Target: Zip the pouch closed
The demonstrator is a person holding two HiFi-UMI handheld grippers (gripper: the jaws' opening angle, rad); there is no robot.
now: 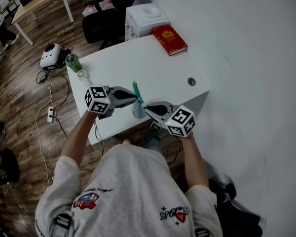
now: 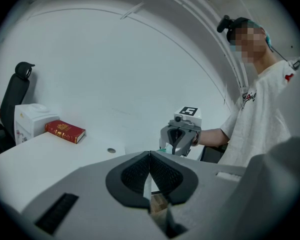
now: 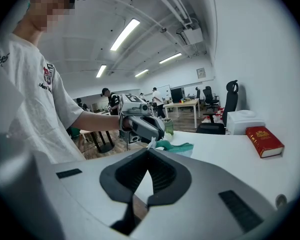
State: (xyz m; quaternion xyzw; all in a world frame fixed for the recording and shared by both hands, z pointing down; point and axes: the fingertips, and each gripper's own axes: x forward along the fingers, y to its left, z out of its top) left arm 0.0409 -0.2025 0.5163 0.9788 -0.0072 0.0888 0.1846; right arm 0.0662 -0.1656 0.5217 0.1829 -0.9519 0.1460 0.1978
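Both closed, left tongs (image 1: 135,100), right tongs (image 1: 147,109), pouch (image 1: 137,111) contact unclear

White table (image 1: 138,63), wood floor (image 1: 19,98) — ceiling strip lights (image 3: 124,34).

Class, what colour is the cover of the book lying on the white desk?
The book is red with gold print; the head view shows it best.

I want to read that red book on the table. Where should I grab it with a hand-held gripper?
Probably its long edges near the middle, coming straight down: the red book lies flat, so only its sides offer opposite faces. The white box crowds one short end.
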